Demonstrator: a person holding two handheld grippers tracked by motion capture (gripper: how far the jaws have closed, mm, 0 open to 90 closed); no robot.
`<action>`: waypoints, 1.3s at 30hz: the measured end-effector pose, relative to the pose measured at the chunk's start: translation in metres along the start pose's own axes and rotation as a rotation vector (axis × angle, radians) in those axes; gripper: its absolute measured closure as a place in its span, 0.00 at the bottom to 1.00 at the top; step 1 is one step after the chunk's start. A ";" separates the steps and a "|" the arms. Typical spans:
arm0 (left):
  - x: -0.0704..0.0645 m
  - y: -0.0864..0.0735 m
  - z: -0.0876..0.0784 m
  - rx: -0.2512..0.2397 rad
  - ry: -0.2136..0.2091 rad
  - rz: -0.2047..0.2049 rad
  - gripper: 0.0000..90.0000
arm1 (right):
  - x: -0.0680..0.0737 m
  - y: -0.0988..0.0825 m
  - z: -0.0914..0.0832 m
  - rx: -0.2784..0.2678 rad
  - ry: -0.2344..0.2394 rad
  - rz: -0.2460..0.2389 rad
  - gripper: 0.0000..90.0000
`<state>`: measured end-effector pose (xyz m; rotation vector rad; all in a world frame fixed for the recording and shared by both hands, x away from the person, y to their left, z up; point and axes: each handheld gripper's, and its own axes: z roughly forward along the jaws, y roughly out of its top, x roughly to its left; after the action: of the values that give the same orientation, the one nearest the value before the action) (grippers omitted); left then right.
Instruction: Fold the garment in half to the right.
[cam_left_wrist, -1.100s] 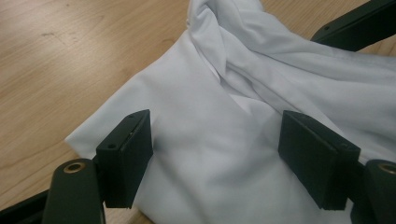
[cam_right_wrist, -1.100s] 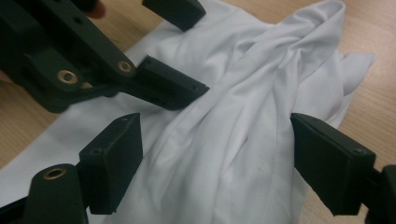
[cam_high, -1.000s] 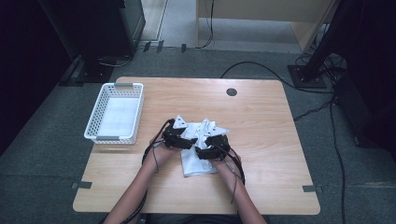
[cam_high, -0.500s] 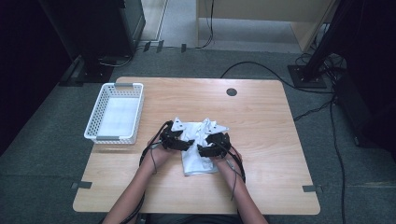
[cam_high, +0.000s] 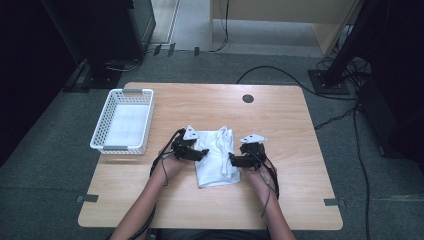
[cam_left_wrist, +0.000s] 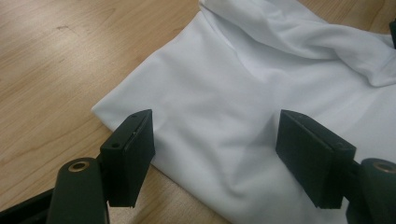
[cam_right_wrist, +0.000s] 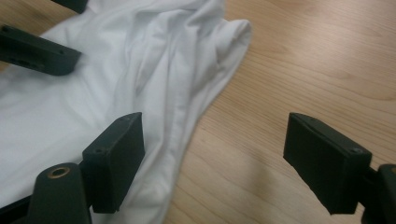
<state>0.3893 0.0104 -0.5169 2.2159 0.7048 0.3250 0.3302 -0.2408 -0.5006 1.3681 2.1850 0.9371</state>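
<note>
Tabletop (cam_high: 300, 125): a light wood surface with rounded corners, seen from above, with a dark round grommet (cam_high: 248, 98) near its far edge at about 12 o'clock from the cloth.

Basket (cam_high: 99, 135): a white slotted plastic basket at about 10 o'clock from the cloth, well apart from it, near the tabletop's left edge, with something flat and white lying inside.

Cloth (cam_high: 216, 159): a white folded garment lying on the tabletop near its middle, toward the person's side. Its near part is flat and smooth; its far part, at 12 o'clock, is bunched into soft folds. In the right gripper view the cloth (cam_right_wrist: 116, 70) shows a rolled edge next to bare wood.

Left gripper (cam_high: 200, 155): at 9 o'clock of the cloth, held in the person's left hand (cam_high: 169, 162). In the left gripper view the left gripper (cam_left_wrist: 215, 158) has its jaws spread wide over the flat near corner of the cloth (cam_left_wrist: 224, 93), with fabric between them but neither pad pressing on it.

Right gripper (cam_high: 232, 159): at 3 o'clock of the cloth. In the right gripper view the right gripper (cam_right_wrist: 212, 161) has its jaws standing wide apart, one above the cloth's edge, the other above bare wood, clamping nothing.
</note>
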 end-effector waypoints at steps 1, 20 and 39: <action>0.000 0.000 0.000 -0.002 -0.001 -0.002 0.32 | -0.004 -0.002 -0.002 0.003 -0.006 0.003 0.24; 0.001 0.002 0.004 -0.011 -0.004 -0.013 0.32 | 0.014 0.029 0.019 -0.027 0.054 -0.012 0.23; 0.002 0.001 0.004 -0.017 -0.007 -0.010 0.32 | 0.012 0.023 0.033 0.052 0.009 -0.046 0.24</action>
<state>0.3932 0.0082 -0.5188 2.1956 0.7070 0.3163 0.3607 -0.2126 -0.5064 1.3334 2.2528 0.8771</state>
